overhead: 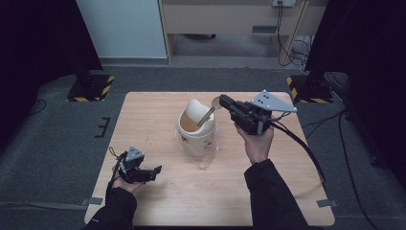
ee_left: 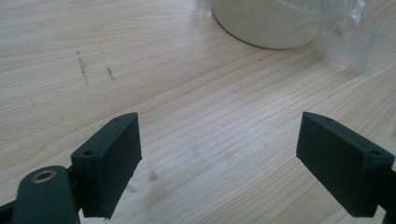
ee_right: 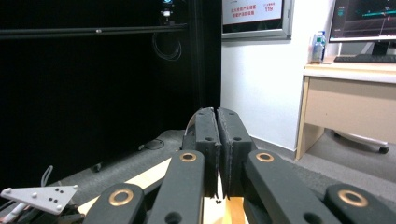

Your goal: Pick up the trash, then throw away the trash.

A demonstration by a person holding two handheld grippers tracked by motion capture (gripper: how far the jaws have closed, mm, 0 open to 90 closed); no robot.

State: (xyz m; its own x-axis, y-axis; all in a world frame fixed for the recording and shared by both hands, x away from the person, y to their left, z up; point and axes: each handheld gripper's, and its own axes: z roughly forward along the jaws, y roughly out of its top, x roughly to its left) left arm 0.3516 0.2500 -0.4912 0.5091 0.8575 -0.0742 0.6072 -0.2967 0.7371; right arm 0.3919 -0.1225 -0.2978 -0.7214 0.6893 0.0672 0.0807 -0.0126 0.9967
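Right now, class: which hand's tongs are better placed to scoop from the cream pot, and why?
Right. The right tongs are shut on the spoon above the pot; the left tongs sit open near the table's edge.

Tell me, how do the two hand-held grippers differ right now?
The left hand-held gripper has its jaws spread wide and holds nothing; the right hand-held gripper has its jaws shut on a spoon. The left one sits low by the table's near left corner; the right one is raised beside the cream container, with the spoon handle dipping into it. Both are black, carry a grey three-cornered plate, and each is held in one hand.
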